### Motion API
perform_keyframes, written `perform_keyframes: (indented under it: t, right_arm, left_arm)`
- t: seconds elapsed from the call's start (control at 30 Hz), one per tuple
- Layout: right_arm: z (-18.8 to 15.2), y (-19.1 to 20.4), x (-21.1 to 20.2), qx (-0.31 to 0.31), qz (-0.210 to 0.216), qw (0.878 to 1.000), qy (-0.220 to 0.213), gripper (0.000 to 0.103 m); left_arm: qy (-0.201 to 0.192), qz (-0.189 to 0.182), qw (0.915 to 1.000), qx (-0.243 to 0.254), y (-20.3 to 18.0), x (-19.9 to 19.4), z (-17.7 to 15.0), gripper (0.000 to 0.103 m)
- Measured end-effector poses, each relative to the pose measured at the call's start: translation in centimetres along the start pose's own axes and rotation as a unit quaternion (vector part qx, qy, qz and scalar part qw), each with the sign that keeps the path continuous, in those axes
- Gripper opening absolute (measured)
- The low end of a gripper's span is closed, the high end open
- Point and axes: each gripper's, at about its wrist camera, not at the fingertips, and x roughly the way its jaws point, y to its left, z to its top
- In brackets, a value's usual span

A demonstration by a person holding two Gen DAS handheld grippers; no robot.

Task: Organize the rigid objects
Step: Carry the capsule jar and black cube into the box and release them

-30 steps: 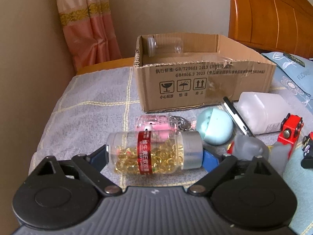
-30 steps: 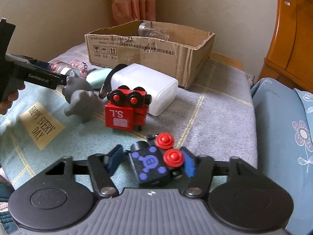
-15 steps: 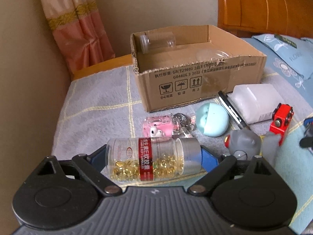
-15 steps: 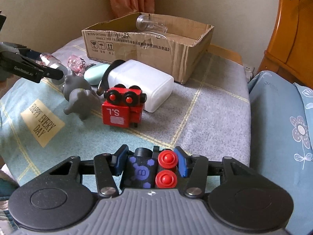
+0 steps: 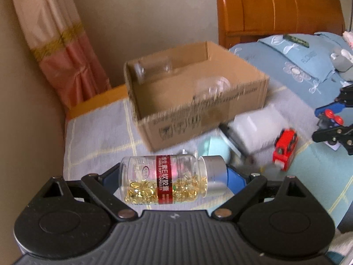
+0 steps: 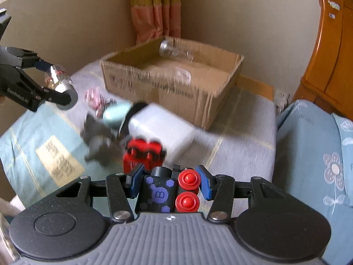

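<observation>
Pink curtain point(image 5: 64, 59) with a gold band hangs in the corner against a beige wall point(image 6: 72, 31). Orange wooden headboard point(image 5: 278, 6) sits behind a blue flowery pillow point(image 6: 320, 154). Bed's got a grey checked blanket point(image 5: 99, 134), plus a light blue cloth point(image 6: 28, 141) with a tan text patch point(image 6: 59, 161).

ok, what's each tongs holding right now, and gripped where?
Left tongs: capsule bottle, lying crosswise, clamped end to end, base and silver cap. Right tongs: black toy car, squeezed across its sides.
</observation>
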Motion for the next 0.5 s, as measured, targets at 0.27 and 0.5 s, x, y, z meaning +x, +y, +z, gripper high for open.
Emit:
perform_keyframes:
  t: [0.27,0.5]
  right_arm:
    - [5.3,-1.4,0.4,0.006,-0.001,1.000,-0.029,0.056]
    - [8.4,-1.7,1.3,-0.001,-0.003,0.999,-0.041,0.056]
  left_arm:
    - [-0.038,0.014,0.9992,-0.005,0.8,1.2,5.9,0.093]
    - [-0.042,0.031,0.9985,-0.016,1.5,4.1,9.7,0.094]
